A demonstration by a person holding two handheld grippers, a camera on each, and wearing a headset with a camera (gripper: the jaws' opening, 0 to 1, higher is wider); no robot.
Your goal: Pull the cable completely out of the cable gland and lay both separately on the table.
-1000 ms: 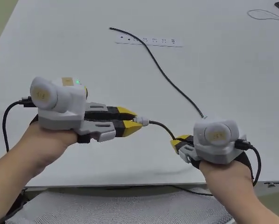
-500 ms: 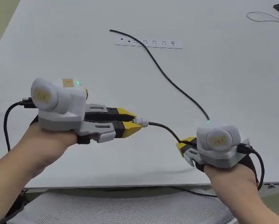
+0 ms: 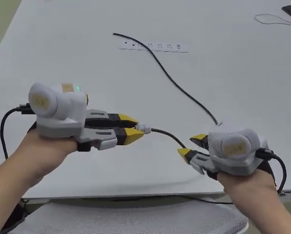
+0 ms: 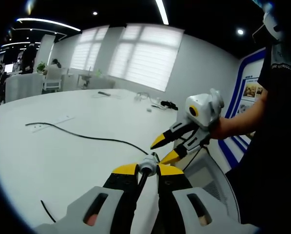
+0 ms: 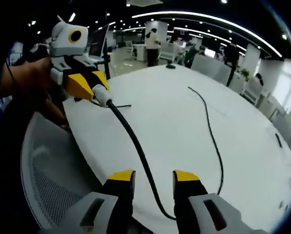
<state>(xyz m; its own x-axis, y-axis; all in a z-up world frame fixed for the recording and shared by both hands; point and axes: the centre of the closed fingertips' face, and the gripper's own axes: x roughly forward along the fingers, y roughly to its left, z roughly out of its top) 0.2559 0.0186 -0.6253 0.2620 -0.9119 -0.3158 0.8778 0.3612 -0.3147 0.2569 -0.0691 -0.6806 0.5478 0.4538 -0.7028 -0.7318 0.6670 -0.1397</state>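
A small white cable gland point(image 3: 144, 129) sits pinched between the yellow tips of my left gripper point(image 3: 138, 129), held just above the white table point(image 3: 62, 53). The gland point(image 4: 147, 164) shows at the jaw tips in the left gripper view too. A long black cable point(image 3: 174, 83) leaves the gland, dips to the right and runs away across the table. My right gripper point(image 3: 191, 146) stands open with the cable point(image 5: 135, 146) running loosely between its jaws. In the right gripper view the gland point(image 5: 100, 92) and the left gripper point(image 5: 97, 90) are at upper left.
A white power strip point(image 3: 155, 46) lies far back under the cable's far end. A thin pale cord point(image 3: 277, 19) lies at the back right. Both grippers hover near the table's front edge, above a grey mesh chair seat point(image 3: 135, 217).
The right gripper, shut on the cable a second ago, has slid right along it and opened its jaws. The left gripper keeps its hold on the gland.
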